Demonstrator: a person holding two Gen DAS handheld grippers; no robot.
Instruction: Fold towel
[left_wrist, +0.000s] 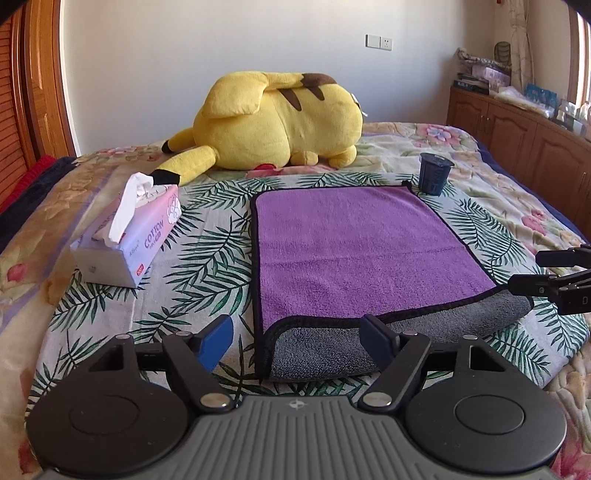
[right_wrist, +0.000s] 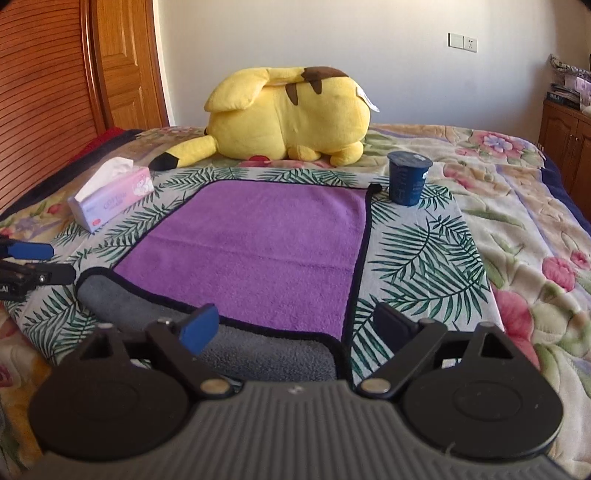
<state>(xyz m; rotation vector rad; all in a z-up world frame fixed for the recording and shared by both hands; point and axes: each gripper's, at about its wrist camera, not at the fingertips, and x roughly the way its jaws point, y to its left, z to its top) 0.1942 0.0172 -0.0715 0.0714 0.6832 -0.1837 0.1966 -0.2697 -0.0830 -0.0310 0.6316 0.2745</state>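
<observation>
Two wide-spread fingers of the left gripper (left_wrist: 297, 341) frame the near left corner of the purple towel (left_wrist: 354, 243), folded on the bed (left_wrist: 207, 258), grey underside showing. From the right wrist, the right gripper (right_wrist: 297, 332) likewise gapes wide over the towel's (right_wrist: 266, 243) near right corner, holding nothing.

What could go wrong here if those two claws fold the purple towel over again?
Judging from the pictures, two risks. The dark cup stands right by the towel's far corner; dragging that corner could tip it. Also, the near edge is already rolled, grey side up, so the left gripper and right gripper, both open near the two front corners, may pinch only one layer and fold it crooked.
</observation>
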